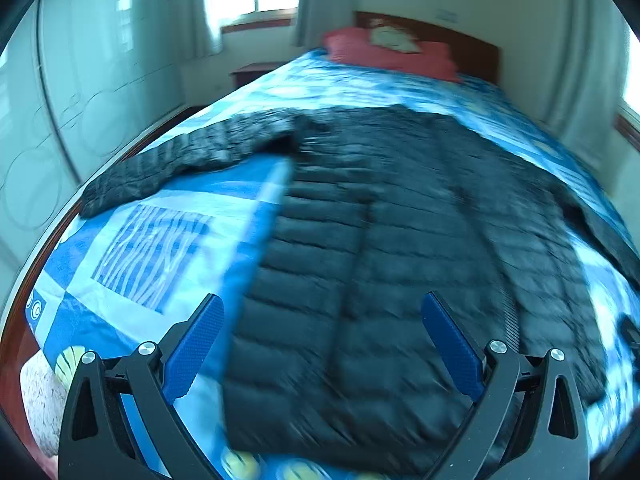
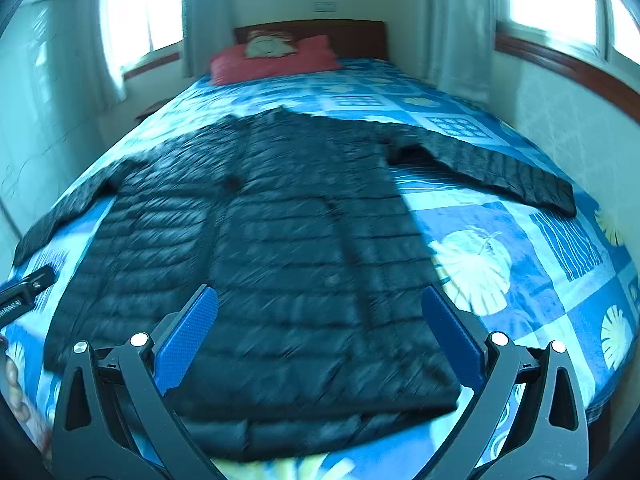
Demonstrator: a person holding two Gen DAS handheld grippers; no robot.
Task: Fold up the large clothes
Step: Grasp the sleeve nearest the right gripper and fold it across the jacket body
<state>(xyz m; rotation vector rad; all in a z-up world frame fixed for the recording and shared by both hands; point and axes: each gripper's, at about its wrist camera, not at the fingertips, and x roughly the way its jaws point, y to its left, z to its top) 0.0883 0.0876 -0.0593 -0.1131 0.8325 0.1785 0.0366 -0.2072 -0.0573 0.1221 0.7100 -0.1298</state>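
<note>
A large black quilted puffer jacket (image 1: 380,240) lies spread flat on the bed, hem toward me, both sleeves stretched out to the sides. It also shows in the right wrist view (image 2: 280,248). Its left sleeve (image 1: 188,160) reaches toward the bed's left edge; its right sleeve (image 2: 492,164) reaches toward the right edge. My left gripper (image 1: 322,308) is open and empty above the jacket's lower left part. My right gripper (image 2: 320,300) is open and empty above the lower right part. Both views are motion-blurred.
The bed (image 2: 540,280) has a blue patterned cover and a red pillow (image 2: 272,60) at the wooden headboard. A white wardrobe (image 1: 80,80) stands left of the bed. Windows with curtains (image 2: 460,20) line the walls. The left gripper's tip (image 2: 24,288) shows at the left edge.
</note>
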